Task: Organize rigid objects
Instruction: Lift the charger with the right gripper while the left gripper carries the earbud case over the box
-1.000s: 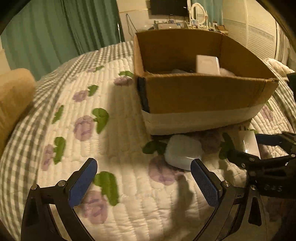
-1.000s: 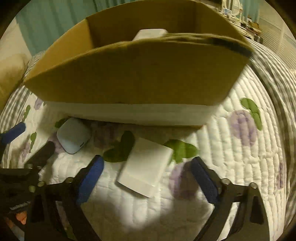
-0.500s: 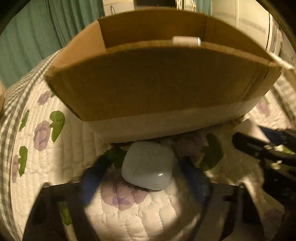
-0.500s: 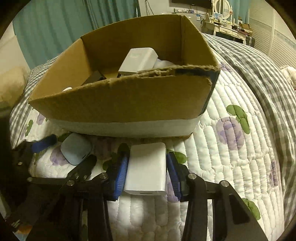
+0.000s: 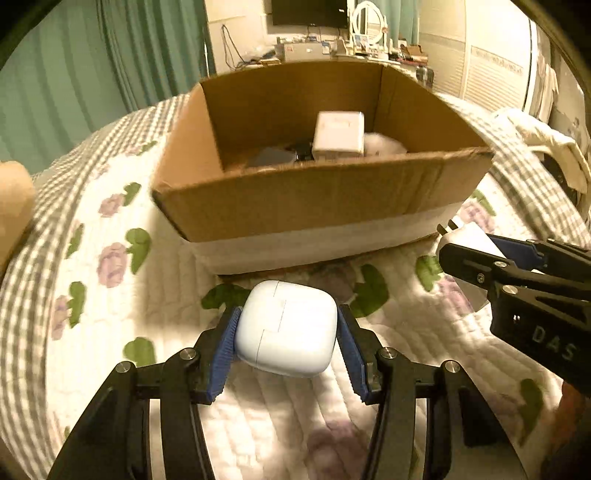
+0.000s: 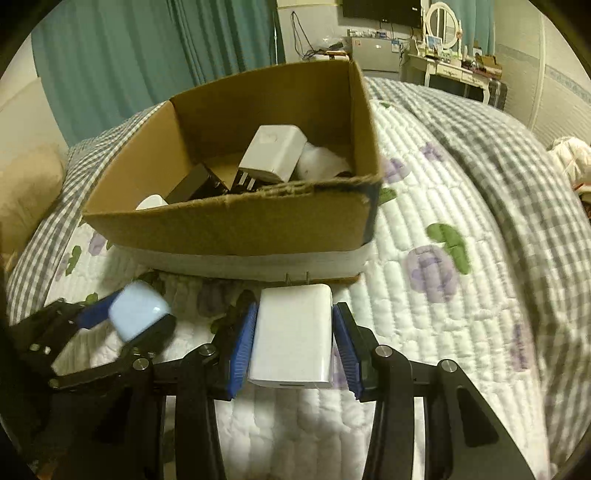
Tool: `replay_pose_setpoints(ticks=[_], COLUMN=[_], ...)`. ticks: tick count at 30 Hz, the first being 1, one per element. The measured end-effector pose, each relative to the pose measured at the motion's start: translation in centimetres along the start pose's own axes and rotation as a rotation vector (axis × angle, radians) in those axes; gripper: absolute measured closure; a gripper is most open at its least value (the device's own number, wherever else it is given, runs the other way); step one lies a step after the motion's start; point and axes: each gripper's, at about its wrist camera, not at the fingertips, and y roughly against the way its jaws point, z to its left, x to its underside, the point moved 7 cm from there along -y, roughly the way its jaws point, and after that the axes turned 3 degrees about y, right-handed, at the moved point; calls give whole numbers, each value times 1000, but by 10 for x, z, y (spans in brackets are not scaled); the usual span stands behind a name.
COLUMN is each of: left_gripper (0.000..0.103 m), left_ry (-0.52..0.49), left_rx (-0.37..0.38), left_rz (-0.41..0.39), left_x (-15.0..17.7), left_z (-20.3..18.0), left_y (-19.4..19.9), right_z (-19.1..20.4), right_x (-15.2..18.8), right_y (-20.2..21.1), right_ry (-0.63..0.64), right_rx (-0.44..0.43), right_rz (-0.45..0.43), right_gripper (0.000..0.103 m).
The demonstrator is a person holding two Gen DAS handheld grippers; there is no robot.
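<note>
left gripper (image 5: 286, 338): clamping the case (image 5: 287, 328), blue pads pressing both its sides; case sitting square between the jaws, sticking out past the tips toward the box (image 5: 321, 206)
case position: just in front of the box's near wall, over the quilt (image 5: 110, 295); cannot tell whether it is lifting off or touching the quilt
right gripper (image 6: 293, 338): gripping the charger (image 6: 291, 332), pads pressing its long sides; prongs pointing forward at the box's white band
charger position: centred between the jaws, body filling the gap, just short of the box's near wall
grippers relative: sitting side by side, left one showing at the left edge of the right wrist view, right one showing at the right edge of the left wrist view
box: standing open on the quilt, holding things
count in box: 1 white adapter (image 6: 271, 158) leaning tilted, 1 white roundish thing (image 6: 319, 164) beside it, 1 dark block (image 6: 195, 186), 1 white thing (image 6: 151, 202) peeking over the near wall; others possibly hiding
count held: 1 case, 1 charger
count grippers: 2
background: green curtain (image 6: 129, 62), dresser with round mirror (image 6: 445, 26)
</note>
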Motion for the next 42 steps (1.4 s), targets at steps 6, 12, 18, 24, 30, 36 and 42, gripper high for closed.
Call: replay_pose_setpoints(ticks=[6,12,18,24,30,36,42], left_gripper=[50,50,50,50,50,50,50], left_ry=[76,84,90,102,66,56,60], left_rx=[8,-10,-13,-4,-32,-38,-33], left_rz=[-6,-79,-144,-192,-195,-157,-90], left_x=[-5,-29,-73,-125,-165,-176,-170], left_z=[-3,13,28,34,33,33,31], left_y=[39,69,81,68,29,-10,-48], right_z=[-1,18,32,34,22,6,-12], right_x=[-9,-31,-63,-111,-155,-176,-185], right_y=[41,84,103,102,66,20,-21], right_ry=[18,77,105,130,105,102,80], right_rx=[3,1,-24,-25,-24,3,2], right_rz=[-50,-139,-209,-263,-257,-223,-176], right_gripper=[61,63,63,63,63,63,63])
